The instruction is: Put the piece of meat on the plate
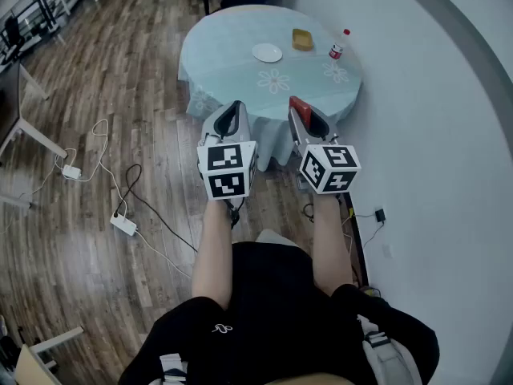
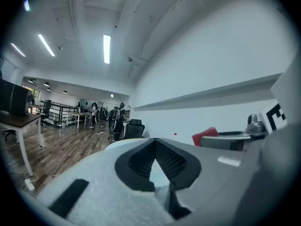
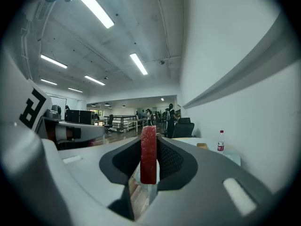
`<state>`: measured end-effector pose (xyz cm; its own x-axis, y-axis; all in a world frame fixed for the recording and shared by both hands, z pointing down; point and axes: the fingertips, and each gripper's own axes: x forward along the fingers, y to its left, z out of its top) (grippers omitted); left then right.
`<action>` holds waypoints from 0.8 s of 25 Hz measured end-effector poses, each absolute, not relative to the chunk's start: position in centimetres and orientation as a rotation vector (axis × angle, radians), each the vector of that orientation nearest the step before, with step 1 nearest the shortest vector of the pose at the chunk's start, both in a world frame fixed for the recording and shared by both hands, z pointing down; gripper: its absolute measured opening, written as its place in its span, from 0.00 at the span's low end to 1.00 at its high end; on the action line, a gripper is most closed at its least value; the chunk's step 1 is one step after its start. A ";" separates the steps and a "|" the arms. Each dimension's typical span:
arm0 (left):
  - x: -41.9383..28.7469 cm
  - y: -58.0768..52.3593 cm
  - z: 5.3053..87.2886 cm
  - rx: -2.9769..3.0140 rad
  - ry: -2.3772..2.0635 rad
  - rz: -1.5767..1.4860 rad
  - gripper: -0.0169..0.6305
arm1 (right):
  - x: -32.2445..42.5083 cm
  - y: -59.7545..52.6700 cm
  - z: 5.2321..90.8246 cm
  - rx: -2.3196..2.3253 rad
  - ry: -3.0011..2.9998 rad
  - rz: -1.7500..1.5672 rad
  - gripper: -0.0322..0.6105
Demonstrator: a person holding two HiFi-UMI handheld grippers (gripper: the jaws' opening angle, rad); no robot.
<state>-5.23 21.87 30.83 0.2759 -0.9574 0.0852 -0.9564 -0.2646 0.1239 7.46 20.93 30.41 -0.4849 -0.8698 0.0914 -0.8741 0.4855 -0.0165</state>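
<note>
Fingers [image 3: 171, 160] of the right gripper [image 3: 149, 147]: clamped on the piece of meat [image 3: 148, 159], one pad against each broad face.
Fingers of the left gripper [image 2: 155, 142]: tips together with nothing between them.
Where the meat was: up in the air in the right gripper, level and pointing at the round table [image 1: 232, 70], seemingly short of its near edge.
How it sat in the grip: a thin red slab, upright on its edge, with its top standing proud of the pads.
Weight, as I judged it: light, since a pinch on part of it carried the whole piece without sag.
Stiffness, as I judged it: fairly firm, because it held a straight edge. I could not tell whether the faces gave under the pads.
Surface, as I judged it: possibly slick, so a loose pinch might let it slide down.
Best hold, to my eye: across the two flat faces near the middle, as it was taken.
Plate [image 1: 267, 52]: white and bare, towards the table's far edge, well apart from the meat.
Neighbours: a small yellow object [image 1: 302, 39] near the plate, and a bottle [image 1: 338, 46] at the right edge.
</note>
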 end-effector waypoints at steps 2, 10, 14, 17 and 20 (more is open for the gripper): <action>-5.8 21.9 31.0 2.391 -1.790 -0.004 0.03 | 6.8 21.0 30.8 1.569 -2.681 0.159 0.21; -8.0 20.1 32.2 2.352 -1.790 -0.005 0.03 | 5.4 19.3 31.5 1.537 -2.683 0.209 0.21; -8.3 19.1 32.5 2.350 -1.778 -0.002 0.03 | 4.9 18.4 31.5 1.527 -2.675 0.195 0.21; -8.2 18.3 32.9 2.354 -1.766 0.003 0.03 | 5.0 17.7 31.8 1.531 -2.667 0.193 0.21; -7.3 17.2 33.2 2.366 -1.750 0.014 0.03 | 5.9 16.6 32.2 1.550 -2.666 0.216 0.21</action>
<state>-7.30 17.22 33.22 0.2998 -0.9458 0.1251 -0.9476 -0.2801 0.1533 5.87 16.62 32.15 -0.4963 -0.8607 0.1134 -0.8678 0.4878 -0.0949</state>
